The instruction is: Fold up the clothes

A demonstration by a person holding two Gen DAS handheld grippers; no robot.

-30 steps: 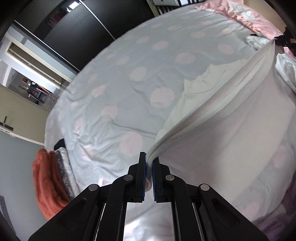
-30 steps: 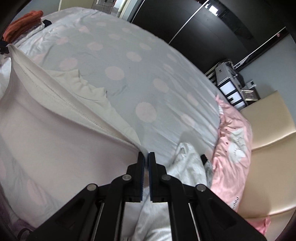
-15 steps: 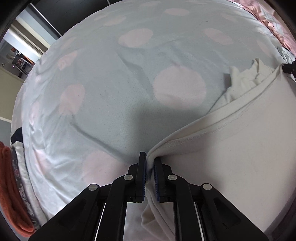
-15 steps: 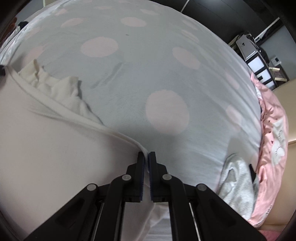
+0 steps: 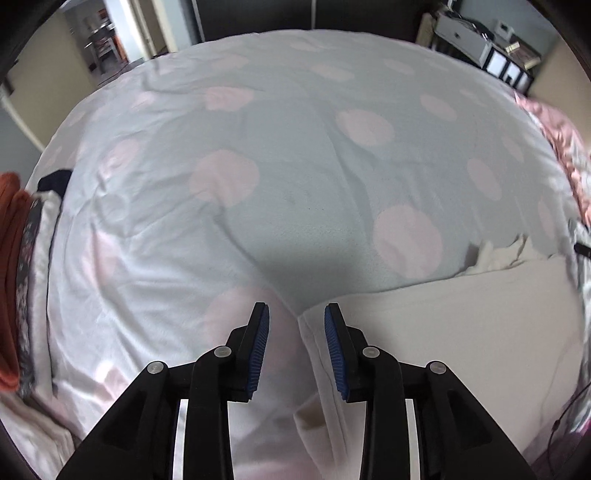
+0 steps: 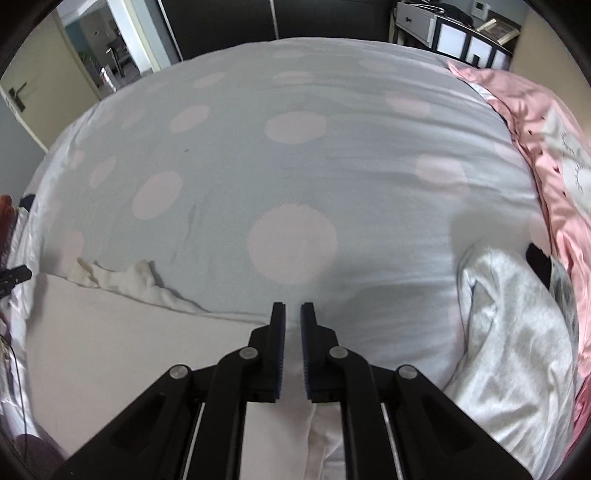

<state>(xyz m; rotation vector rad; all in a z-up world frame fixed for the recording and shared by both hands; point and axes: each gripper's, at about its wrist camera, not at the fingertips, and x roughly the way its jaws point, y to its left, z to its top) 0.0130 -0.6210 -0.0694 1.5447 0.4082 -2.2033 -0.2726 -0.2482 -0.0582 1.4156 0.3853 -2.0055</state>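
Observation:
A cream garment (image 5: pixel 461 332) lies flat on the polka-dot bed (image 5: pixel 295 177), its far edge rumpled. In the left wrist view my left gripper (image 5: pixel 297 317) is open, its jaws apart over the garment's left corner. In the right wrist view the same garment (image 6: pixel 122 343) lies at the lower left. My right gripper (image 6: pixel 291 314) stands at the garment's right corner with a narrow gap between its jaws, and nothing shows between the tips.
A grey garment (image 6: pixel 517 332) lies crumpled at the right, beside a pink blanket (image 6: pixel 554 147). A stack of folded clothes with an orange item (image 5: pixel 11 277) sits at the bed's left edge. Dark wardrobes and a shelf unit (image 6: pixel 454 33) stand behind the bed.
Both grippers lowered the stretched garment onto the bed. The left gripper opened and let go of its corner. The right gripper's jaws parted slightly and no longer pinch the cloth.

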